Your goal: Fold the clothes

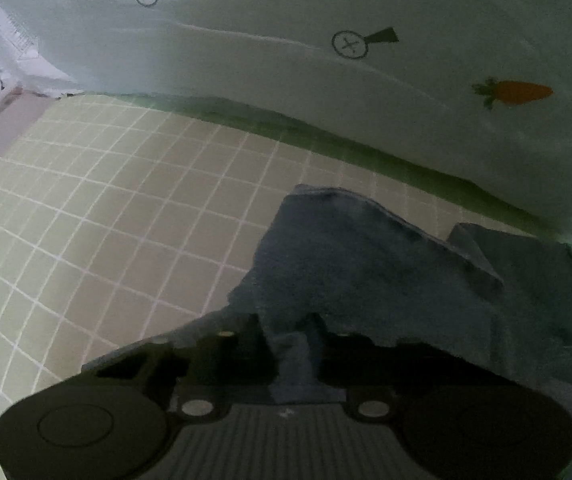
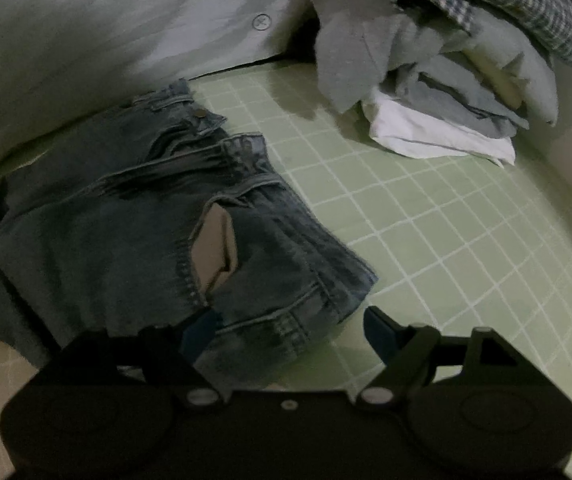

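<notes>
Right wrist view looks down on a pair of blue jeans (image 2: 157,216) lying crumpled on a green cutting mat (image 2: 426,240) ruled with a white grid, their waistband and button toward the mat's far edge and a pale pocket lining showing through an opening in the denim. The right gripper (image 2: 290,332) hangs over the near hem with its 2 blue-tipped fingers spread wide; one fingertip (image 2: 199,334) sits against the cloth, the other stands over bare mat, and nothing is pinched. At the mat's far right corner sits a heap of clothes (image 2: 446,72), a checked shirt on top, grey and white pieces beneath. Behind the jeans lies pale bedding (image 2: 85,40). From the left wrist view, the left gripper (image 1: 290,344) has its jaws drawn close together on a fold of the dark denim (image 1: 366,264), which rises from between them and spreads toward the mat's right side. A white sheet printed with a carrot (image 1: 514,92) borders the mat's far edge.
</notes>
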Motion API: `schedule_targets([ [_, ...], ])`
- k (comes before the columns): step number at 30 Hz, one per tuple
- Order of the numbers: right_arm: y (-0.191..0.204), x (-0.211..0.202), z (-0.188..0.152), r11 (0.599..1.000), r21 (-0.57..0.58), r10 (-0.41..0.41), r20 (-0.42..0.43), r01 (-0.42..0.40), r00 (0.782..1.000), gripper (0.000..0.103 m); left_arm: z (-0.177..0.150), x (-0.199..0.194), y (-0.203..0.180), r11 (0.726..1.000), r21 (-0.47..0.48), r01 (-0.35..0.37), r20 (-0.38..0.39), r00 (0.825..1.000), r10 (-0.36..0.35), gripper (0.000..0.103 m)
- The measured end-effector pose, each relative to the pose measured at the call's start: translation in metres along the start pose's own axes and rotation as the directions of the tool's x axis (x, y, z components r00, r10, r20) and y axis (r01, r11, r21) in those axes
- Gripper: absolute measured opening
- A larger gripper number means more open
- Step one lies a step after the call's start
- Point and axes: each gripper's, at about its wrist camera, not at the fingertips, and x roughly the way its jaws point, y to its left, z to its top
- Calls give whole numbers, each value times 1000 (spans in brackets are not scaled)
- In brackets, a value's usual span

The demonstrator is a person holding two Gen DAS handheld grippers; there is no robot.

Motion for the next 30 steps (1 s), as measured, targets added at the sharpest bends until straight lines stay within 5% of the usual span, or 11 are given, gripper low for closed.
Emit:
schedule_targets([
  [13,6,-14,-4,998,-21,67,18,-67,998,82,-35,-86,21,997,-52,50,139,989,-43,13],
  [20,4,-21,-3,996,-41,85,56,-83,995,82,-8,-139,26,997,-60,40,328,945,-18,3],
  [23,0,-22,-3,996,-37,82,61,-80,995,82,-20,-158,25,999,-46,29,373,928,-10,3],
  [25,-2,-20,-7,997,-24,78,51,-77,996,82,-39,-155,28,999,-47,-26,349,936,40,3],
  [30,-5,-12,-15,997,2,74,6,-74,997,82,-103,-106,64,982,-150,-112,81,989,125,3],
])
